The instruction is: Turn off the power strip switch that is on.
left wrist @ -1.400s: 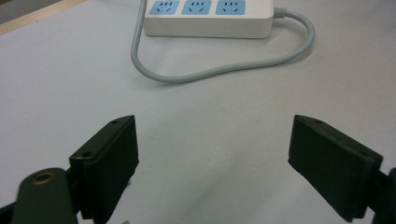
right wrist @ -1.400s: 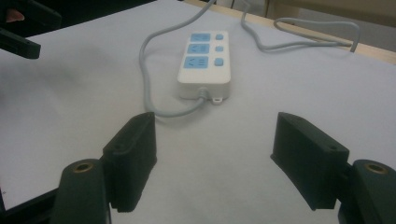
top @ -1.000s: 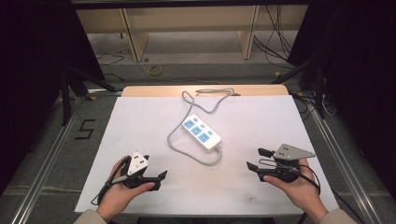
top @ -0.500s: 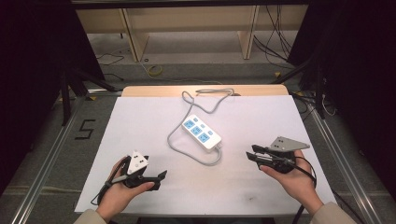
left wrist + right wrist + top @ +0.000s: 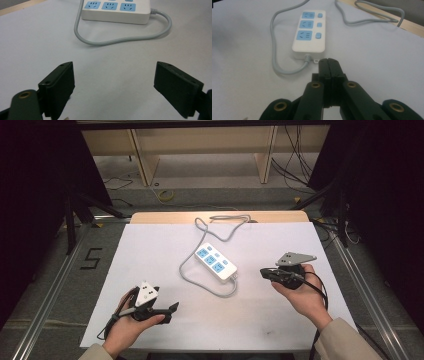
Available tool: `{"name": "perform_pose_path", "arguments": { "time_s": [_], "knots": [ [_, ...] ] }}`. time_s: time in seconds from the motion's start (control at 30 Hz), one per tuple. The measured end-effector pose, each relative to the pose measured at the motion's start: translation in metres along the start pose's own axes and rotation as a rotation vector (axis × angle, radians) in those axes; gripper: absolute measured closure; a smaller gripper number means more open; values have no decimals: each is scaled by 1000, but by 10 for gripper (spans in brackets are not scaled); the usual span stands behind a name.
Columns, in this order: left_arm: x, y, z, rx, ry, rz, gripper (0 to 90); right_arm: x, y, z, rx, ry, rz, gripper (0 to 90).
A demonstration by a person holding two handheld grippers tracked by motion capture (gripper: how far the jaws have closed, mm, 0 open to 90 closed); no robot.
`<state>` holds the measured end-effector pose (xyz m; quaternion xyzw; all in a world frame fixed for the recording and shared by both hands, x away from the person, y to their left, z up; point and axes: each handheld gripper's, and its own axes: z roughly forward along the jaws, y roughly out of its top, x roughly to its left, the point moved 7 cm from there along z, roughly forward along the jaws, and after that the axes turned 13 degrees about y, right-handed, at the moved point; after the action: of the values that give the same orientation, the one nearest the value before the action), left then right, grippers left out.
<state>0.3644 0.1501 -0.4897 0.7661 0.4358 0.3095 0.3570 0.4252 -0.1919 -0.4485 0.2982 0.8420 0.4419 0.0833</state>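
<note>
A white power strip [image 5: 215,261] with blue sockets lies in the middle of the white table sheet [image 5: 150,250], its grey cable [image 5: 210,287] looping around it toward the far edge. My right gripper [image 5: 264,272] hovers just right of the strip, pointing at it; its jaws have just been closing and now stand shut with nothing between them [image 5: 329,65]. My left gripper [image 5: 172,307] rests near the front left of the sheet, open and empty [image 5: 113,82], with the power strip [image 5: 117,10] and cable [image 5: 120,40] ahead of it.
Beyond the far edge a wooden table edge [image 5: 165,216] shows under the sheet. Metal frame rails [image 5: 50,290] run along both sides on the floor. Shelf legs and loose cables [image 5: 295,150] lie farther back.
My right gripper has shut its jaws and moved up and toward the power strip. The left gripper has stayed put and open.
</note>
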Motion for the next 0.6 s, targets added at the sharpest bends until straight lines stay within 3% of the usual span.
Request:
{"name": "perform_pose_path", "arguments": {
  "time_s": [0.6],
  "knots": [
    [-2,1,0,3,1,17,166,-4,15,24,90,18,30,900]
  ]
}}
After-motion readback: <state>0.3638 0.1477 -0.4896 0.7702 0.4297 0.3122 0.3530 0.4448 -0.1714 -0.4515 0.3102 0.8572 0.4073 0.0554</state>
